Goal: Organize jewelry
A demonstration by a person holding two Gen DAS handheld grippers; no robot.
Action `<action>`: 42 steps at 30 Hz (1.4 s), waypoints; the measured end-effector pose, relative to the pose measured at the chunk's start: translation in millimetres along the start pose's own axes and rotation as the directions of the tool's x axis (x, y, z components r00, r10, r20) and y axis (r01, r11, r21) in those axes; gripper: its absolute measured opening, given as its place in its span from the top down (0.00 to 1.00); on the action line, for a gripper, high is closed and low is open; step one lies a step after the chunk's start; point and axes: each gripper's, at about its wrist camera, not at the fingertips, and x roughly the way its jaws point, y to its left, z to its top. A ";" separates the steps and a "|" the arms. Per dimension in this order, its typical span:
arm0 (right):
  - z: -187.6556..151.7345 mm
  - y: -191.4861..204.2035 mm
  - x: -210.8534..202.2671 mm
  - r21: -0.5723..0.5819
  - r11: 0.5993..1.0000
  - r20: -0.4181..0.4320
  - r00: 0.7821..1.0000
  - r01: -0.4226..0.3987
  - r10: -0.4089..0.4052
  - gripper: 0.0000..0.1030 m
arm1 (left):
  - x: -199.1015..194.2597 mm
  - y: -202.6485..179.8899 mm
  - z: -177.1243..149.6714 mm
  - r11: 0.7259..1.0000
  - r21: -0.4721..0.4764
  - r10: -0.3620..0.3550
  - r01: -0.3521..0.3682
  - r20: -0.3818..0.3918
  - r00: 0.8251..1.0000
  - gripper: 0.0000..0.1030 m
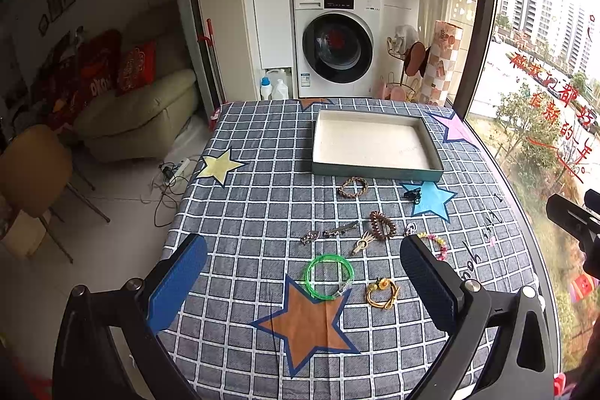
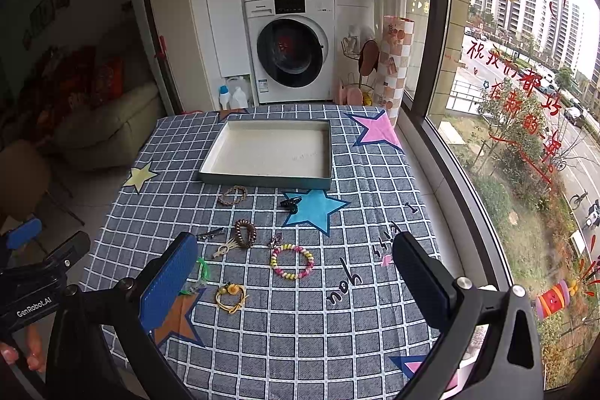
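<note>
A shallow white box (image 1: 375,167) (image 2: 262,180) stands empty at the far middle of the checked tablecloth. In front of it lie a braided bracelet (image 1: 352,187) (image 2: 232,195), a black claw clip (image 1: 412,194) (image 2: 290,203), a brown coil tie (image 1: 382,225) (image 2: 245,233), a silver clip (image 1: 339,230), a pink-yellow coil bracelet (image 2: 292,261), a green bangle (image 1: 329,275) and a yellow tie (image 1: 382,293) (image 2: 230,297). My left gripper (image 1: 303,272) is open above the green bangle. My right gripper (image 2: 296,272) is open above the coil bracelet.
The table's left edge (image 1: 180,212) drops to the floor with a chair (image 1: 33,171) and a sofa (image 1: 150,115). A washer (image 1: 337,47) stands behind the table. A window (image 2: 525,122) runs along the right side.
</note>
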 end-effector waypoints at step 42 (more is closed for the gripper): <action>-11.1 -3.7 29.1 0.056 0.998 -0.126 0.992 0.001 0.007 0.00 | 50.5 18.1 -14.3 0.999 -0.018 -0.039 0.036 -0.163 0.986 0.00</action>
